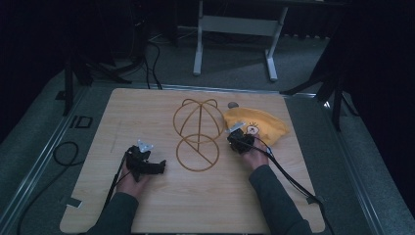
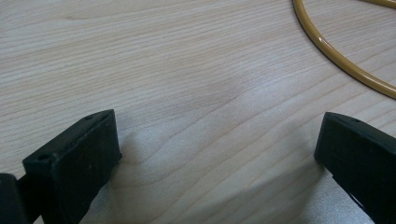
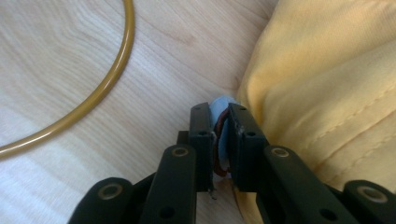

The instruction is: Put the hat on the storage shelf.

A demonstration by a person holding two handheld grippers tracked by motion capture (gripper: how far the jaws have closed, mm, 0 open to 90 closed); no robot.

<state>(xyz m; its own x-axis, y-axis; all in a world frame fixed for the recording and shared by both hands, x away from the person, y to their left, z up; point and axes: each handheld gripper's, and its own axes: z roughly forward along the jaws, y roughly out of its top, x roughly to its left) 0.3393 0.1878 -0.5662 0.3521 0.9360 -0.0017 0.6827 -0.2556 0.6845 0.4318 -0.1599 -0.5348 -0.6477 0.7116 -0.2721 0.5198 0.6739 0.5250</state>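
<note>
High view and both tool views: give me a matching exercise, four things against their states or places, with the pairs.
Things:
1. left tool
2. right tool
3. yellow cloth cap
4. golden wire cap frame

States or places:
A. lies crumpled at the table's right side
B. jaws wide apart over bare wood
C. stands mid-table between the two hands
D. jaws closed on the cap's pale blue edge piece

Pairs: 1-B, 2-D, 3-A, 4-C

Left gripper (image 1: 157, 166) rests with jaws wide apart; right gripper (image 3: 219, 140) jaws nearly closed.
</note>
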